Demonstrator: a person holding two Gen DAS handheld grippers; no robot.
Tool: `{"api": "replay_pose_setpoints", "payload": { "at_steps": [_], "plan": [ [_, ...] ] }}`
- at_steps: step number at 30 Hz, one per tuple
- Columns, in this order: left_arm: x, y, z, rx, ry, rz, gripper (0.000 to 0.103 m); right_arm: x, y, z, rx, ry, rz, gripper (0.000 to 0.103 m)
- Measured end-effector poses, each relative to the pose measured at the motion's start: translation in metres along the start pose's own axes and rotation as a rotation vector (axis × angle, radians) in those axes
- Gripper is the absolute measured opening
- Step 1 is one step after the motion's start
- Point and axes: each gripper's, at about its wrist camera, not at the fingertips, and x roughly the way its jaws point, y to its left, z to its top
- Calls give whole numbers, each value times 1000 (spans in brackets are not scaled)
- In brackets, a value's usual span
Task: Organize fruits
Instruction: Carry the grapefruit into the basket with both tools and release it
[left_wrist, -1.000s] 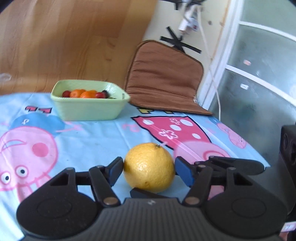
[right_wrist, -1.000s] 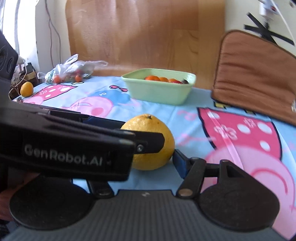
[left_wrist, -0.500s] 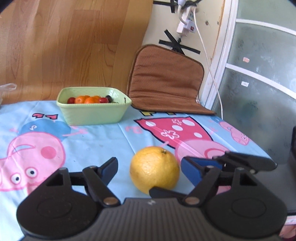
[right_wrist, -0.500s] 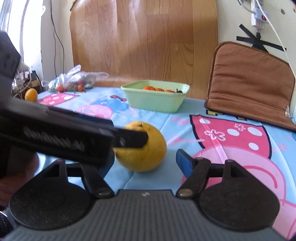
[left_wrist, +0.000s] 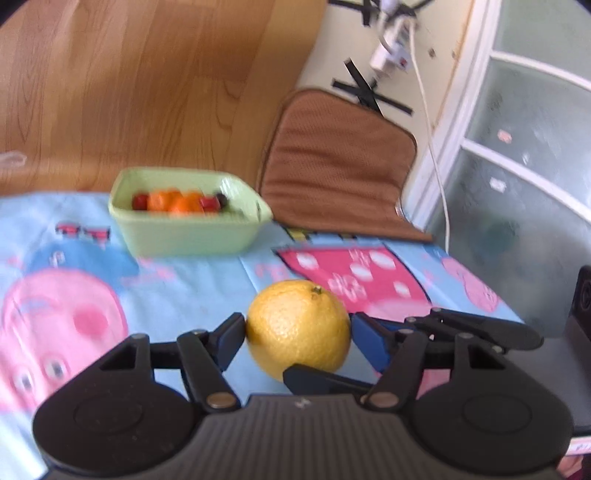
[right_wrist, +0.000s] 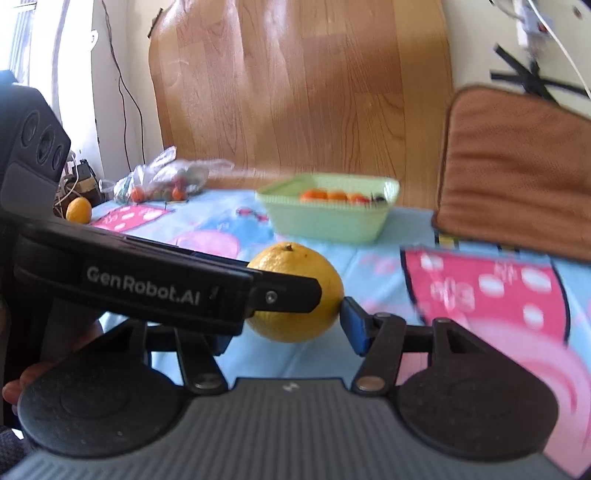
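A large yellow citrus fruit (left_wrist: 298, 328) sits between the blue pads of both grippers, above the cartoon tablecloth. My left gripper (left_wrist: 298, 332) has both pads against its sides. My right gripper (right_wrist: 291, 321) closes on the same fruit (right_wrist: 299, 295) from the other side; its right pad (right_wrist: 352, 325) touches the fruit, and the left gripper's arm (right_wrist: 166, 288) hides its left finger. A light green bowl (left_wrist: 188, 229) with small orange and red fruits stands farther back, also in the right wrist view (right_wrist: 328, 218).
A brown chair cushion (left_wrist: 336, 166) rises behind the table at the right. A plastic bag of small fruits (right_wrist: 162, 181) and a lone small orange (right_wrist: 78, 209) lie at the far left. The table edge (left_wrist: 480, 295) falls off to the right.
Both grippers have closed in on the yellow fruit; the pads now touch its sides. The views shifted and blurred, and the green bowl looks nearer.
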Motion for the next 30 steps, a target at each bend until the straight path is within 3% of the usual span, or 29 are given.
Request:
{"api": "replay_pose_setpoints", "payload": {
  "at_steps": [5,9,15,18,22,25,30],
  "plan": [
    [20,22,51,12,-67,62,64,37,-17,43,-1,-70,17,62],
    [48,45,86,7,-83,115,62,80,-28,71,5,-77,2,62],
    [77,79,107,-20,-89,227,62,134,-34,89,22,-83,45,61],
    [90,91,109,-29,-60,231,64,152,-32,93,-4,-66,30,60],
    [99,95,107,-4,-55,277,71,152,-38,91,0,-55,10,61],
    [94,89,102,-1,-60,257,68,131,-40,84,7,-69,6,62],
    [68,57,83,87,-80,260,70,88,-42,66,59,-75,-3,65]
  ]
}}
